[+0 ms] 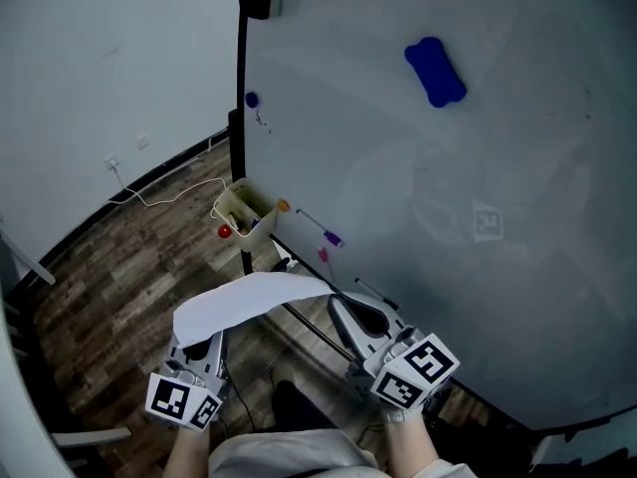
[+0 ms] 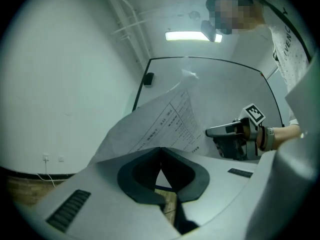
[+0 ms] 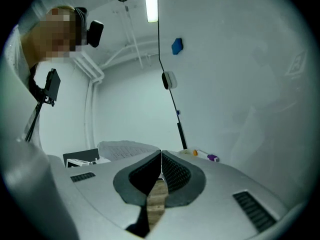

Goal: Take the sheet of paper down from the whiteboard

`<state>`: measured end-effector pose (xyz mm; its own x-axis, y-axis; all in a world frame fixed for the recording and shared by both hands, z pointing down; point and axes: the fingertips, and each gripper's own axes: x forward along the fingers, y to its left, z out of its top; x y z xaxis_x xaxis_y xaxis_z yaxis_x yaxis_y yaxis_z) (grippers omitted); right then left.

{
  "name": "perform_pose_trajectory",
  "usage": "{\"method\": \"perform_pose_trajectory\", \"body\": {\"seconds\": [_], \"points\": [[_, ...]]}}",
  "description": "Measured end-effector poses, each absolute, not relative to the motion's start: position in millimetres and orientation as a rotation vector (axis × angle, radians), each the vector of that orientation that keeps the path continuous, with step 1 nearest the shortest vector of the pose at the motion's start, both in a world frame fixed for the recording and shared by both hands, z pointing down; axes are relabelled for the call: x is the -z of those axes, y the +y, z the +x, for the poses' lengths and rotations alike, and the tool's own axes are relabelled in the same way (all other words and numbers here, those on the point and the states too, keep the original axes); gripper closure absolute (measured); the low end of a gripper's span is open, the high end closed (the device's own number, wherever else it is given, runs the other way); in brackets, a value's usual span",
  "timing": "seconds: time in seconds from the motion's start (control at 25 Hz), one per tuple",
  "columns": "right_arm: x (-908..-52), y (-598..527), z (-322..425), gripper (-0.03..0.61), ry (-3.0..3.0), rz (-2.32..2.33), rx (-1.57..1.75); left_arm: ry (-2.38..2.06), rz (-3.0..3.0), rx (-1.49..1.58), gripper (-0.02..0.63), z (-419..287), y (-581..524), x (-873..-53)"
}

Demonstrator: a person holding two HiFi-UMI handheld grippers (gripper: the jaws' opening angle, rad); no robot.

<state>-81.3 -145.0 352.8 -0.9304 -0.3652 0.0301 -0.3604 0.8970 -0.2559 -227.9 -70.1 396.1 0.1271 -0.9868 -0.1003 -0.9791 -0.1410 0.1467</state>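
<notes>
The white sheet of paper is off the whiteboard and arches between my two grippers, low in the head view. My left gripper is shut on the sheet's left end, and the printed page rises from its jaws. My right gripper is shut, its tips meeting the sheet's right corner. A thin white edge shows between its pads, with the rest of the paper to the left. In the left gripper view the right gripper touches the page's edge.
A blue eraser and a small blue magnet sit on the board. At the board's lower left corner are a beige cup, a red ball and a purple-capped marker. A white cable lies on the wood floor.
</notes>
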Motion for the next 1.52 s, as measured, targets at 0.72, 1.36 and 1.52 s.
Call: {"method": "perform_pose_trajectory", "body": {"seconds": [0.72,1.36,1.52], "points": [[-372,-161,-121,0.558,3.116,-0.465,0.452,-2.142,2.256,0.319,0.600,-270,-87,-380],[-388,-166,-121,0.558,3.148,-0.452,0.499,-2.163,2.219,0.325,0.600,-281,-100,-385],[-390,-166,-120,0.558,3.152,-0.449,0.509,-2.177,2.203,0.329,0.600,-286,-101,-386]]}}
